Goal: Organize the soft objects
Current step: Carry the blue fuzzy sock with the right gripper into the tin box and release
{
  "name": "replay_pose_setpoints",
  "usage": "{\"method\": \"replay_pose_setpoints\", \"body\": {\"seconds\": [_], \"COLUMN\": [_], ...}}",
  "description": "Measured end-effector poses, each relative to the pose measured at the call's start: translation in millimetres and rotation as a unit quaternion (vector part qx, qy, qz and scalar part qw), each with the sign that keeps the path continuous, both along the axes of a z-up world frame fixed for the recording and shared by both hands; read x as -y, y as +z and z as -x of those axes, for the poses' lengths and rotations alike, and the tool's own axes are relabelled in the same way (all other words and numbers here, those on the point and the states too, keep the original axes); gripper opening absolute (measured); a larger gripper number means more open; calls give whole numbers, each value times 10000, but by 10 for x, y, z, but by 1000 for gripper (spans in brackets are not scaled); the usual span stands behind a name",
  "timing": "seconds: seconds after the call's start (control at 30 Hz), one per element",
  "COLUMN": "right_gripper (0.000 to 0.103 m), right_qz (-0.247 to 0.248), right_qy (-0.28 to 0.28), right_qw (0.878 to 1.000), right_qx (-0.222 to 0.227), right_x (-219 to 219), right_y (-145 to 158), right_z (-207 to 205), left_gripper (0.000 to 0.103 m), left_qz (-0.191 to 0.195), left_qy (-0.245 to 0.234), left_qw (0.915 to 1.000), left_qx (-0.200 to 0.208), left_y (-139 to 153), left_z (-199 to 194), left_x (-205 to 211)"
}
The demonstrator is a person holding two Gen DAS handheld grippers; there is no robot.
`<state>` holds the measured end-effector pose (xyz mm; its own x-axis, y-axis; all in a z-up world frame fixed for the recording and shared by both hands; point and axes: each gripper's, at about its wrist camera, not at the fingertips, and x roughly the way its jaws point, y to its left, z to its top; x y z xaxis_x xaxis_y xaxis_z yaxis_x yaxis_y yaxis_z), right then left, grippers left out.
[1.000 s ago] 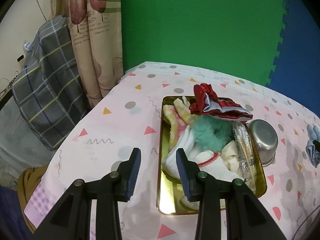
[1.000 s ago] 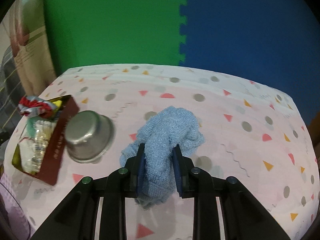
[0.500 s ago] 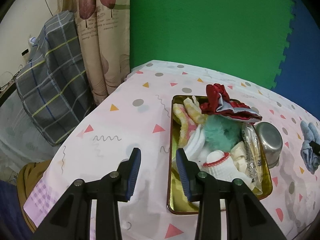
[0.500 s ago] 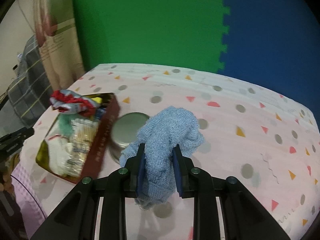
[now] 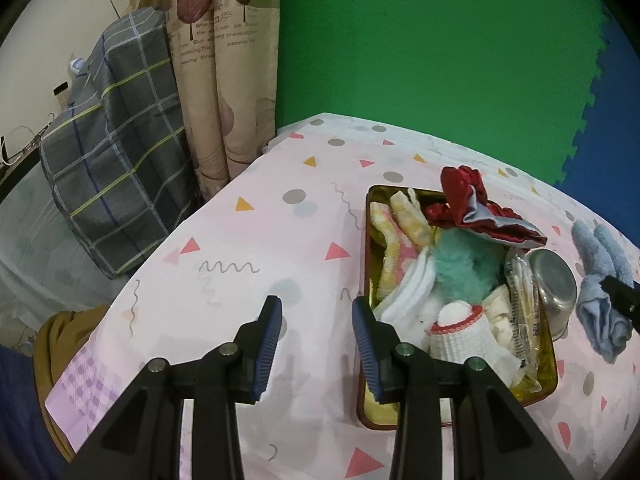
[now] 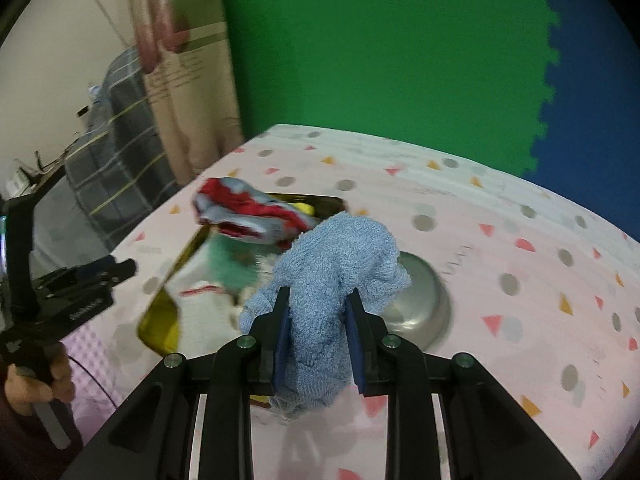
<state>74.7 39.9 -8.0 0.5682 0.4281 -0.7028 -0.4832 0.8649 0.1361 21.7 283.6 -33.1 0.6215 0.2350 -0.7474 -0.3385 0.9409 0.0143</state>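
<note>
Holding a soft blue cloth [image 6: 334, 276], the right gripper [image 6: 318, 330] has its two blue pads [image 6: 282, 344] pressed tight on it from both sides, and the cloth bunches up above them and hangs down below. From the left wrist camera the same blue cloth [image 5: 600, 280] shows at the far right, lifted up, just past a shiny metal bowl [image 5: 554, 292]. That bowl lies on its side, touching the right wall of a gold tray [image 5: 366, 280] on the bench [image 5: 260, 260], which has a pink cover with dots and triangles. The tray is full of soft things: a red and grey cloth [image 5: 480, 212] draped over its far end, a yellow and pink sock [image 5: 394, 236] along the left side, a fluffy green ball [image 5: 464, 264] in the middle, and a white sock with a red edge [image 5: 456, 332] at the near end. A clear packet [image 5: 520, 304] lies by the tray's right wall. The left gripper [image 5: 316, 340] hovers over the bench just left of the tray, with its jaws apart and nothing between them. In the right wrist camera a hand [image 6: 34, 384] holds the handle of the left gripper at the left edge. A checked grey cushion [image 5: 108, 148] and a curtain [image 5: 224, 60] stand to the far left, with green and blue foam mats [image 5: 420, 48] behind the bench.
</note>
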Motion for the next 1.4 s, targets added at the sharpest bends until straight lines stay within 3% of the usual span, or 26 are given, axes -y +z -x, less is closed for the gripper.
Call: {"method": "replay_pose_setpoints", "body": {"seconds": [0.37, 0.7, 0.97, 1.13, 1.27, 1.4], "right_gripper": [23, 23, 29, 39, 65, 71], "right_qz": [-4, 230, 242, 181, 109, 113], "right_qy": [506, 510, 388, 380, 380, 390], "right_qw": [9987, 9984, 9989, 9991, 9992, 9991], "right_qx": [-118, -120, -39, -30, 5, 110], "right_x": [-532, -738, -771, -749, -716, -670], "right_y": [-163, -344, -395, -369, -309, -244], "right_z": [30, -130, -122, -61, 17, 135], "left_gripper": [37, 37, 37, 37, 37, 37], "left_qz": [89, 80, -21, -72, -120, -173], "left_qy": [93, 107, 83, 52, 46, 123], "left_qw": [9999, 9999, 9999, 9999, 9999, 9997], "left_qx": [-71, -98, -93, -88, -74, -128], "left_y": [-42, -57, -65, -56, -60, -120], "left_z": [-10, -8, 0, 5, 0, -4], "left_x": [-56, -59, -22, 10, 29, 20]}}
